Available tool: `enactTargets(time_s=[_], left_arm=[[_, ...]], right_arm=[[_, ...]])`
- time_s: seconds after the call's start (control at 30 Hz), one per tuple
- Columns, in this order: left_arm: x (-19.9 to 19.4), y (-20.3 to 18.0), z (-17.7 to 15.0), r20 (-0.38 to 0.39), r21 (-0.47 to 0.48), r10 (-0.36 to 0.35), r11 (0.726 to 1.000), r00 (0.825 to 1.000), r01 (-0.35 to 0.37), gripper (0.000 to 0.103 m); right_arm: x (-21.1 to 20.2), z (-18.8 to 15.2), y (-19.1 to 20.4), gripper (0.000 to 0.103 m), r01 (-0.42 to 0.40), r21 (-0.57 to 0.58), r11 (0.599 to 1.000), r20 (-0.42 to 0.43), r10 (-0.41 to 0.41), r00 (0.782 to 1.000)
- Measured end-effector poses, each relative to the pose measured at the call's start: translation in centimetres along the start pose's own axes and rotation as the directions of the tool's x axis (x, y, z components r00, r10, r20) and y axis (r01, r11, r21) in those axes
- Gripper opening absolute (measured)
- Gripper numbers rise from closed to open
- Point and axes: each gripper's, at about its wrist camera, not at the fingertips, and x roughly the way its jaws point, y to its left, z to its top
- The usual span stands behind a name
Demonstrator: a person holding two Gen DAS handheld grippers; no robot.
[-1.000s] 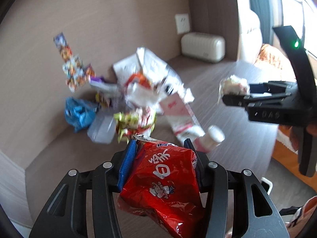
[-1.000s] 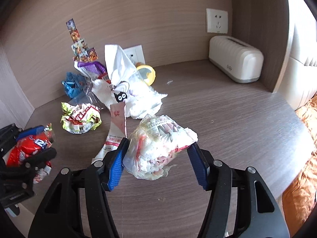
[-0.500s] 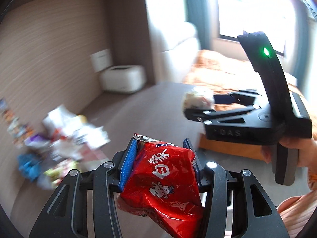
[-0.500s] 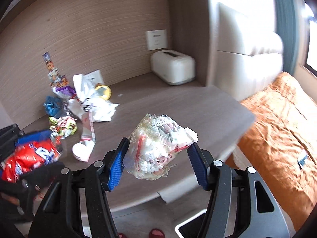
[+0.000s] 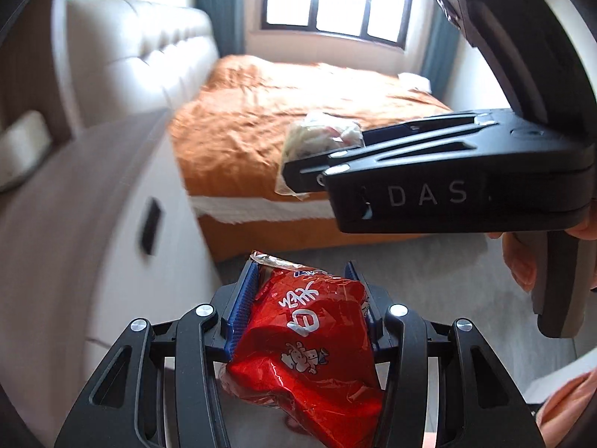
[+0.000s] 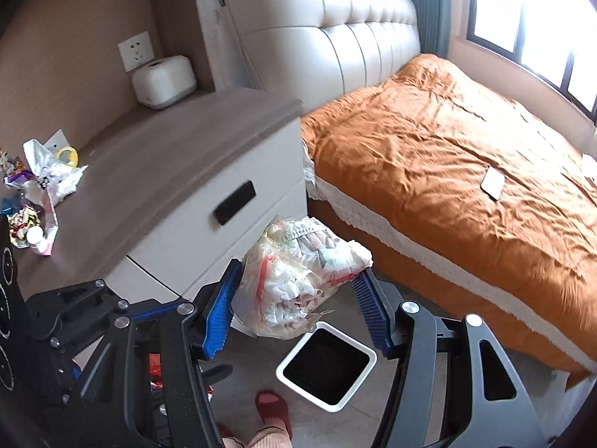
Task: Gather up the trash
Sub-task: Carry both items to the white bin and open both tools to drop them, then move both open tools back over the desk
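My left gripper [image 5: 304,311] is shut on a red snack wrapper [image 5: 306,351] and holds it above the floor. My right gripper [image 6: 298,311] is shut on a clear plastic bag of crumpled paper [image 6: 298,272], which also shows in the left wrist view [image 5: 317,142]. A white square bin [image 6: 326,366] with a dark inside stands on the floor just below and in front of the right gripper. Several pieces of trash [image 6: 37,194] lie on the nightstand top [image 6: 156,156] at the left.
A bed with an orange cover [image 6: 447,171] fills the right side, a white phone-like object [image 6: 492,183] on it. A white tissue box [image 6: 164,80] stands at the back of the nightstand. A person's foot in a red slipper [image 6: 274,408] is near the bin.
Both grippers have swung right, away from the nightstand towards the bed and floor, each still holding its trash. The bin has come into the right wrist view.
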Motion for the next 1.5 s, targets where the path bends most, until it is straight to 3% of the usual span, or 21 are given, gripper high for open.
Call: enactTargets(time_s=[0.13,0.4,0.43,0.47,0.5,0.6,0.67,0.87,1.03,1.3,1.5], left_arm=[[6.5,-0.5,-2.7,-0.058,0.004,-0.090,0.996,0.994,0.090,0.048],[19.2,-0.2,-8.6,-0.166,0.026,-0.166,0.985,0.972,0.173,0.049],[20.6,-0.2,-9.4,-0.185,0.028,-0.173,0.983,0.967,0.182,0.064],[21.5,-0.6,-9.8,-0.201,0.029,-0.173,0.983,0.964,0.182,0.094],[22.6,-0.6,-10.7,-0.204,0.025,-0.159,0.986,0.966,0.168,0.099],[25.3,-0.3,-12.7,-0.242,0.008,-0.159,0.986,0.957,0.166,0.098],[26.8,-0.4,-13.7,-0.261,0.024,-0.138,0.988,0.956,0.149,0.098],[26.7,-0.9,-14.3,-0.270,0.030,-0.117,0.991,0.956,0.129,0.098],[25.0,-0.5,-12.1,-0.251,0.008,-0.097,0.995,0.963,0.103,0.098],[17.8,0.8,-6.5,-0.154,-0.073,-0.053,0.996,0.987,0.042,0.098],[10.5,1.3,-2.5,-0.055,-0.115,0.015,0.993,0.998,-0.021,0.098]], right_arm=[[5.1,-3.7,-3.5,0.061,0.027,0.084,0.996,-0.078,-0.020,0.997],[15.6,-10.3,-7.6,0.061,0.029,0.182,0.983,-0.218,0.011,0.976],[16.7,-11.1,-7.9,0.061,0.018,0.193,0.981,-0.235,0.028,0.972],[18.2,-12.1,-8.2,0.062,0.009,0.198,0.980,-0.260,0.044,0.965],[19.2,-12.9,-8.5,0.065,0.011,0.197,0.980,-0.274,0.045,0.961],[21.7,-14.9,-9.1,0.098,0.002,0.208,0.978,-0.317,0.066,0.946],[22.7,-16.0,-9.3,0.099,0.010,0.207,0.978,-0.334,0.061,0.941],[23.0,-16.4,-9.1,0.099,0.012,0.189,0.982,-0.339,0.054,0.939],[21.5,-14.7,-8.2,0.099,0.005,0.165,0.986,-0.315,0.048,0.948],[15.2,-9.9,-6.2,0.099,-0.024,0.136,0.990,-0.235,0.056,0.970],[8.5,-5.2,-4.2,0.099,-0.044,0.084,0.996,-0.119,0.053,0.991]])
